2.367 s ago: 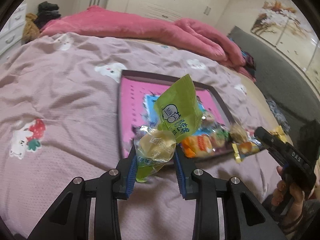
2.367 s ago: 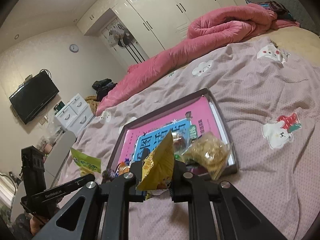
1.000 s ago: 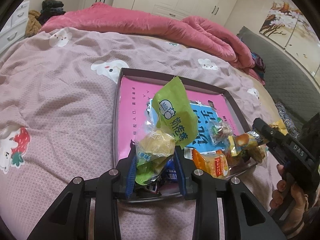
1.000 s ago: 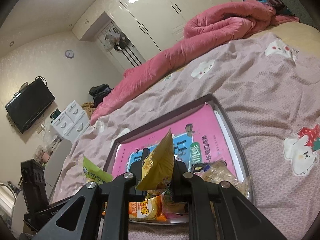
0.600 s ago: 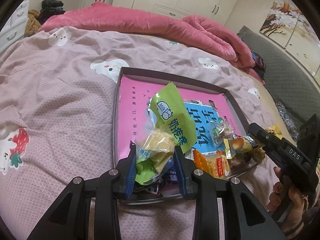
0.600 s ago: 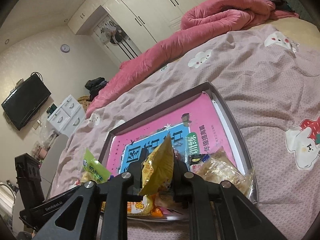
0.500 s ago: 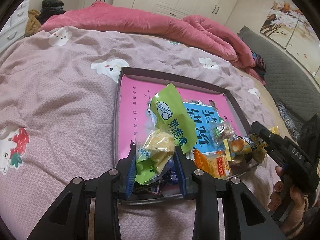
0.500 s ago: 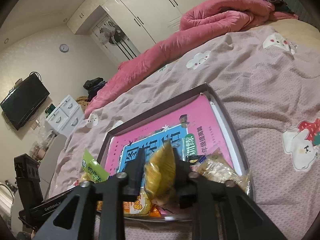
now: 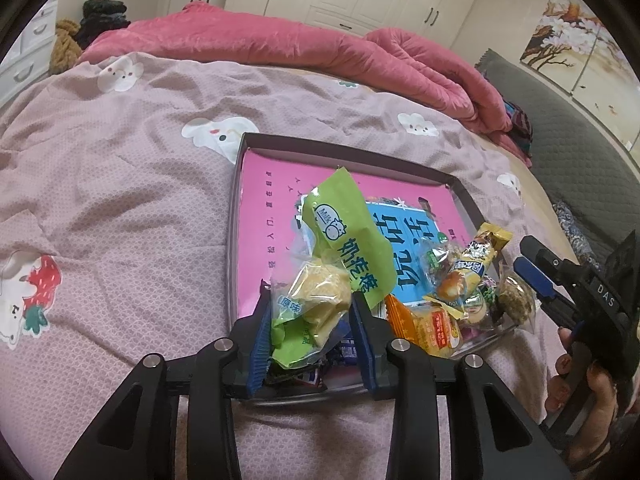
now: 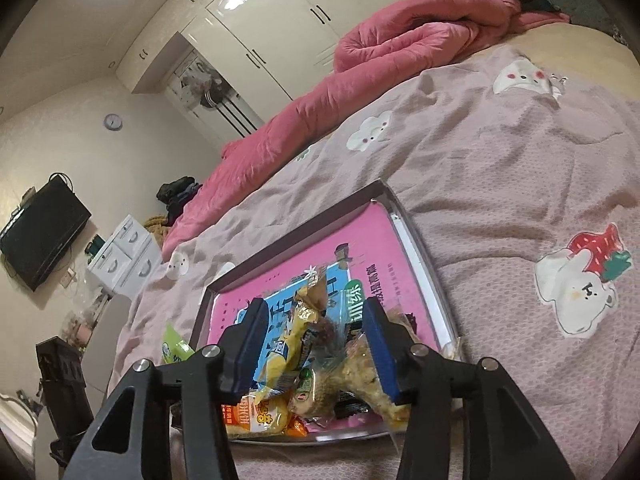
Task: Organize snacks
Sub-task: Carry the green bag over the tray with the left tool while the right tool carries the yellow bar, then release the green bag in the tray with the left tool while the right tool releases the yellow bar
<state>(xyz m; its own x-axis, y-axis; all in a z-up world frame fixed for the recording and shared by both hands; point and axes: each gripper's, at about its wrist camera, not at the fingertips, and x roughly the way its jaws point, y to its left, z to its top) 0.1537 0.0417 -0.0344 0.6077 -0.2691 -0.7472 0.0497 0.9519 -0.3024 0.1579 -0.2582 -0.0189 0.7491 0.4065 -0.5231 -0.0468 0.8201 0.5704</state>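
Snacks first: your left hand-held gripper [image 9: 310, 334] has the green milk-bread packet [image 9: 340, 256] between its blue pads. Its jaws have just been opening a little, but the pads still seem to press on the lower part of the packet, which stands up over the near edge of the tray [image 9: 352, 152].

Your right hand-held gripper [image 10: 316, 344] has just been opening and its jaws now stand clearly apart. The yellow snack packet [image 10: 298, 338] is between them, but no pad presses on it; it leans on the pile of other snacks in the near corner of the tray [image 10: 416, 240].

The left wrist view shows what the right one hides: the right hand-held gripper [image 9: 536, 276] from the side, with your hand [image 9: 588, 396] on its handle, and the yellow packet [image 9: 476, 260] lying with an orange packet [image 9: 428, 326] and a clear bag of crumbly pieces [image 9: 514, 300].

The right wrist view shows only a green corner of the milk-bread packet [image 10: 174, 344] at the left of the tray. It alone shows a television [image 10: 40, 232], a wall clock [image 10: 113, 121] and a white drawer chest [image 10: 124, 256].

Both views show the tray with its pink bottom lying on the mauve bed cover [image 9: 120, 200], and a rolled pink quilt [image 9: 320, 52] behind it.
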